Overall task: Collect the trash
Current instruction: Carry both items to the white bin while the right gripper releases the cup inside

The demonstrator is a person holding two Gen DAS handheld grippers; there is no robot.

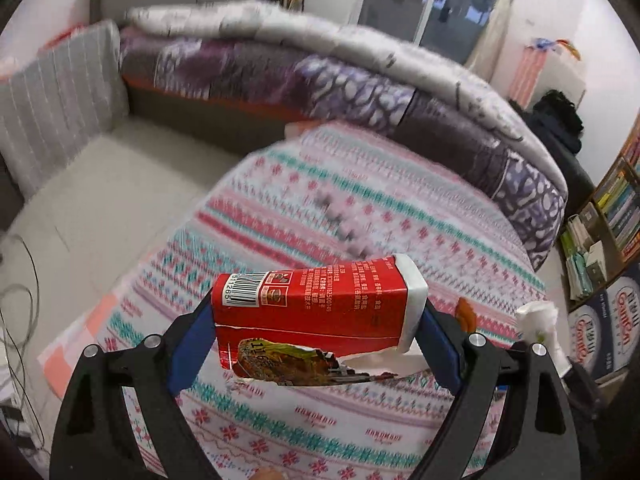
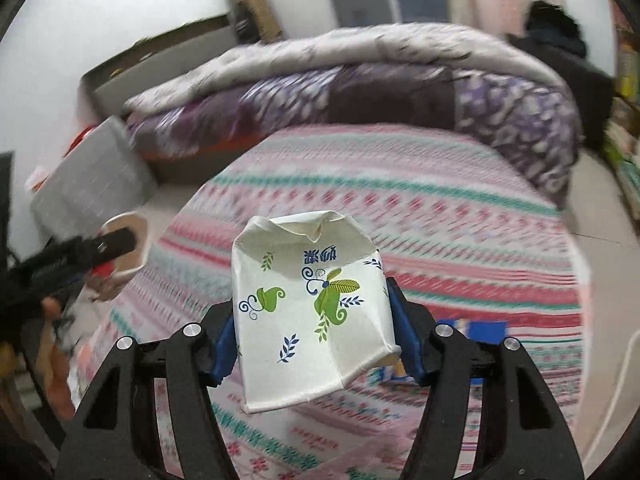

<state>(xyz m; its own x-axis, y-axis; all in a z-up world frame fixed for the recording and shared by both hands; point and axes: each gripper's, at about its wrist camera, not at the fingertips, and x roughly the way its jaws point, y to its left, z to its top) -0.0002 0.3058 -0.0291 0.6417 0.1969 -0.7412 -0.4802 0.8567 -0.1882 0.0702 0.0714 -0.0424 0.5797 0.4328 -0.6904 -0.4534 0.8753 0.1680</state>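
In the left wrist view a red food box (image 1: 320, 300) with a barcode and a torn picture flap lies crosswise between the blue pads. My left gripper (image 1: 318, 320) is shut on it above the bed. The right wrist view shows a crushed white paper cup (image 2: 312, 312) with green leaf print, squeezed between the blue pads of my right gripper (image 2: 314, 320), which is shut on it. The same cup (image 1: 538, 320) shows at the right edge of the left wrist view. The left gripper (image 2: 80, 256) with the box end appears at the left of the right wrist view.
Both grippers hang over a bed with a pink, red and teal patterned sheet (image 1: 360, 208). A folded purple quilt (image 1: 320, 80) lies along its far side. An orange scrap (image 1: 466, 312) and a blue flat item (image 2: 486, 330) lie on the sheet. Bookshelf (image 1: 612, 208) right, cables (image 1: 20, 300) left.
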